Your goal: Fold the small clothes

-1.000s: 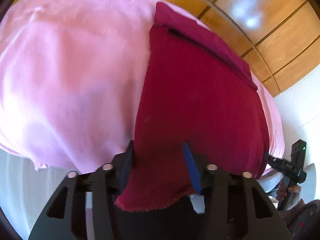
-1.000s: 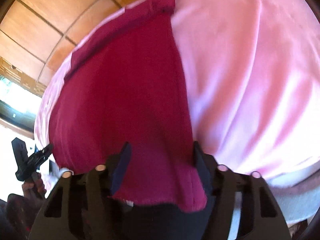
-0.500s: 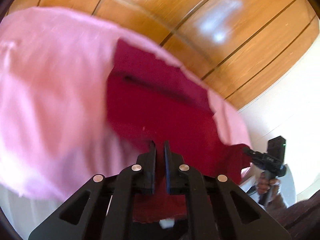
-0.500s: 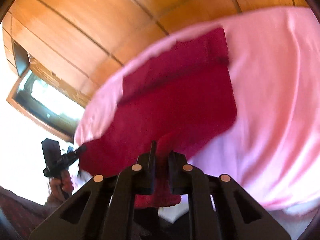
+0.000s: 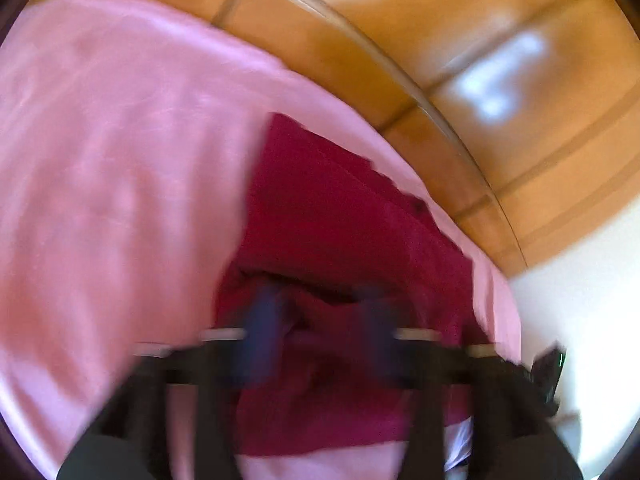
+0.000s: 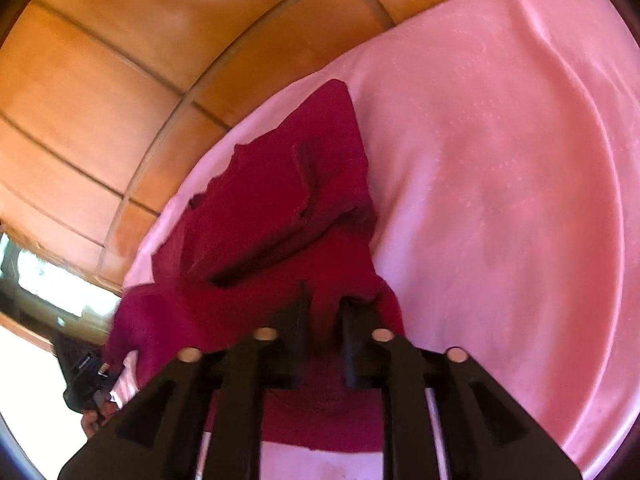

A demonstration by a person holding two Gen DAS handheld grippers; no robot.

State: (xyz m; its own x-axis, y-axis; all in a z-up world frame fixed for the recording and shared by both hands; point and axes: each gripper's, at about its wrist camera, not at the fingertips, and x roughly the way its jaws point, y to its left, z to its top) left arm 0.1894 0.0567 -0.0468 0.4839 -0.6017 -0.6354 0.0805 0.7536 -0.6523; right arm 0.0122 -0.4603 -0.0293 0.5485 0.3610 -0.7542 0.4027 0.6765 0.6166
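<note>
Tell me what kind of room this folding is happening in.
Probably a bedroom at home, though that is a guess. The dark red knitted garment lies on a soft surface draped in a pale pink sheet, backed by glossy wooden panelling, with a bright window to one side.

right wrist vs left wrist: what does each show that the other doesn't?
Right wrist only: a window at far left, a sharp view of the right gripper with cloth between its narrowly parted fingers. Left wrist only: white wall at right, the blurred left gripper with fingers apart. Both: maroon cloth, pink sheet, wood panelling.
</note>
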